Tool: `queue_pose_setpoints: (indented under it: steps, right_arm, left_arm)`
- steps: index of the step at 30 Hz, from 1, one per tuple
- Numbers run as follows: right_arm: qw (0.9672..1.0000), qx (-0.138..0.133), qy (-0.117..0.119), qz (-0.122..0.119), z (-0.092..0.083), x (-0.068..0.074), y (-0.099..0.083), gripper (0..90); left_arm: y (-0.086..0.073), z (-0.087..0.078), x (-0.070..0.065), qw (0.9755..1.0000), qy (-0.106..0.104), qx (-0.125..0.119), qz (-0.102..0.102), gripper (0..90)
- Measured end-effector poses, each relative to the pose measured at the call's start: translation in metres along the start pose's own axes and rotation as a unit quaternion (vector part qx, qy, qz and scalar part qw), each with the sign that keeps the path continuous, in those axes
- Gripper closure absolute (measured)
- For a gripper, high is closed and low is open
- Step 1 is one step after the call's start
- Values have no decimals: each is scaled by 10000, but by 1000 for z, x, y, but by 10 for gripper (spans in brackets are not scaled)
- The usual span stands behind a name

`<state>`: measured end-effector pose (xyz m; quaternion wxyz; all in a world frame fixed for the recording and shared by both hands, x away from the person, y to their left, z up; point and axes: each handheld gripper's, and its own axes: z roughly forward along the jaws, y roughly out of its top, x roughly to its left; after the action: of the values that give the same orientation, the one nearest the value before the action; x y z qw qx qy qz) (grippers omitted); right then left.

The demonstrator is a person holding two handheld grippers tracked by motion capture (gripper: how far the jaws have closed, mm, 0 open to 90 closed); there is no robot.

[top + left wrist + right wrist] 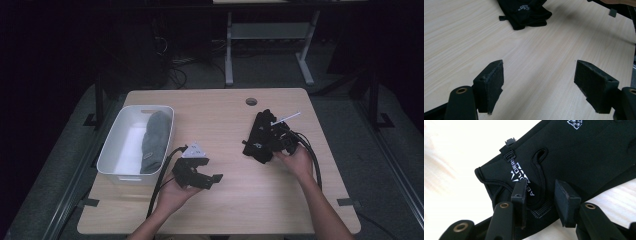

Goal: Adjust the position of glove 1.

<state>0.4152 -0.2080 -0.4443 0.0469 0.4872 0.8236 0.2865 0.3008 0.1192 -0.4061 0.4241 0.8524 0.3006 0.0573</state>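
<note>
Black gloves (260, 131) with white lettering lie in a pile right of the table's middle. My right gripper (264, 146) is down on them. In the right gripper view its jaws stand partly closed astride the cuff of a black glove (579, 152), with a ridge of fabric between the pads. The inner face of the right pad (565, 202) stays bare, so my right gripper (542, 200) is not clamped. My left gripper (209, 179) hovers open over bare wood, and nothing sits inside my left gripper (539, 85). The black gloves (526, 11) lie farther off in that view.
A white bin (112, 150) stands at the table's left with a grey glove (152, 142) lying inside. A round cable hole (251, 101) is near the far edge. Black cables trail from both grippers toward the near edge.
</note>
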Motion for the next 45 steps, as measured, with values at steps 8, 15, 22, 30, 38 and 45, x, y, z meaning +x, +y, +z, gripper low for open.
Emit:
queue_pose_setpoints:
  steps: [8, 15, 22, 30, 38, 45]
  right_arm:
    - [9992, 105, 224, -321, 1, 17, -5, 625]
    - [9976, 145, 389, -552, 1, 34, -11, 623]
    - [9950, 170, 579, -798, 2, 51, -18, 620]
    - [9912, 211, 760, -1066, 4, 74, -23, 611]
    - [9878, 241, 993, -1178, 8, 94, -26, 596]
    - [9844, 235, 1193, -1275, 13, 114, -29, 559]
  left_arm:
    - [-1, -1, 1, 10000, 89, -3, -2, 234]
    - [-3, 1, 1, 9999, 146, 28, 1, 235]
    - [-7, 7, 0, 9998, 143, 97, -33, 241]
    - [-12, 11, 1, 9996, 173, 199, -42, 244]
    - [-19, 15, 0, 9994, 174, 277, -113, 244]
    - [-24, 15, 1, 9991, 195, 372, -101, 244]
